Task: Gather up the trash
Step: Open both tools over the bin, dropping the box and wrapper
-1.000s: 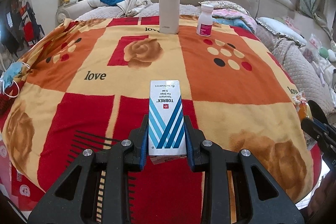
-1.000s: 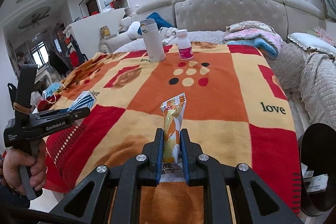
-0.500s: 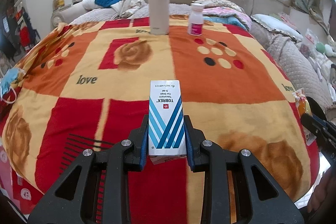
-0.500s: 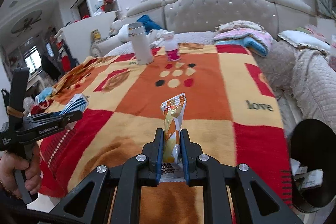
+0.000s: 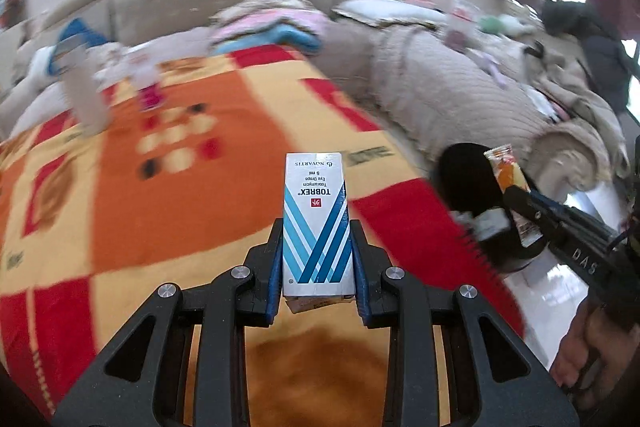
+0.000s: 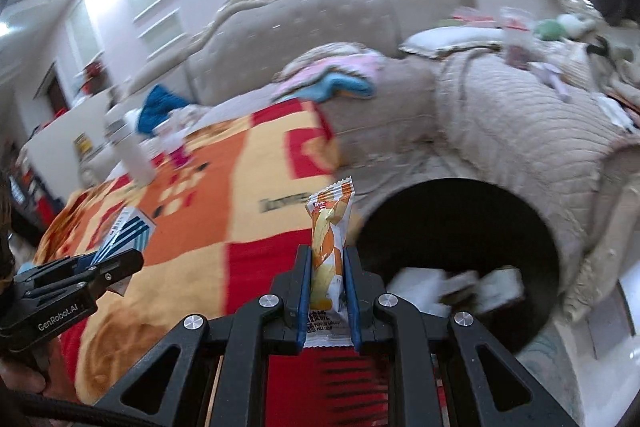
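My left gripper (image 5: 316,227) is shut on a white and blue eye-drop box (image 5: 316,219) and holds it above the blanket's right part. My right gripper (image 6: 326,251) is shut on an orange snack wrapper (image 6: 328,227), just left of the black trash bin (image 6: 460,211). The bin holds several paper scraps (image 6: 456,287). In the left wrist view the bin (image 5: 468,179) stands to the right, with the right gripper (image 5: 516,195) and wrapper (image 5: 506,167) over it. The left gripper (image 6: 116,259) with the box (image 6: 126,231) shows at the left of the right wrist view.
A red, orange and yellow blanket (image 5: 160,211) covers the table. A tall white flask (image 5: 86,95) and a small white bottle with pink label (image 5: 146,83) stand at its far side. A quilted beige sofa (image 6: 512,131) lies behind the bin. Both views are motion-blurred.
Both grippers have swung to the right with their loads. The trash bin has come from the right edge into full view, just right of the wrapper.
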The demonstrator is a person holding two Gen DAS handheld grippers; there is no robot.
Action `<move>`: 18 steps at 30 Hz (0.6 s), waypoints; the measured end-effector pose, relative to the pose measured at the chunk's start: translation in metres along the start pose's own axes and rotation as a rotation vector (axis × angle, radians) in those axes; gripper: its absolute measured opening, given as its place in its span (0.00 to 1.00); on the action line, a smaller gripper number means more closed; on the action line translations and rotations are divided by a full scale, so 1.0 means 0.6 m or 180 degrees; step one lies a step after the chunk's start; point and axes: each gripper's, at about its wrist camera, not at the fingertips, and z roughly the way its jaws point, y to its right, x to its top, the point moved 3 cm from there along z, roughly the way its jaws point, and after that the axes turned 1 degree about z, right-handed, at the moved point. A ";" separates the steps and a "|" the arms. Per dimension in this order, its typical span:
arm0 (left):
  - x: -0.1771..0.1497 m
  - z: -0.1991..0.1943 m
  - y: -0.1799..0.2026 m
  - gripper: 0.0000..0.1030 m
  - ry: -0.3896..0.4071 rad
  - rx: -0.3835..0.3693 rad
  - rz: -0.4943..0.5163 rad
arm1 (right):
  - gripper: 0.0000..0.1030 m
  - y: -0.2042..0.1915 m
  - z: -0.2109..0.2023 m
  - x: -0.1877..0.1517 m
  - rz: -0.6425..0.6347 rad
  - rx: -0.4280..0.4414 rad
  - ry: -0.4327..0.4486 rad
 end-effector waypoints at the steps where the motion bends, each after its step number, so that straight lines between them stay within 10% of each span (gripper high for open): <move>1: 0.011 0.014 0.022 0.26 -0.0006 -0.0032 0.0077 | 0.14 0.021 -0.002 0.003 0.0062 -0.0091 -0.0002; 11: 0.074 0.143 0.208 0.27 -0.0261 -0.0674 0.0644 | 0.14 0.142 0.023 0.025 0.0481 -0.0415 -0.0063; 18: 0.077 0.181 0.230 0.58 -0.0342 -0.0616 0.0822 | 0.22 0.197 0.068 0.019 0.0768 -0.0435 -0.0356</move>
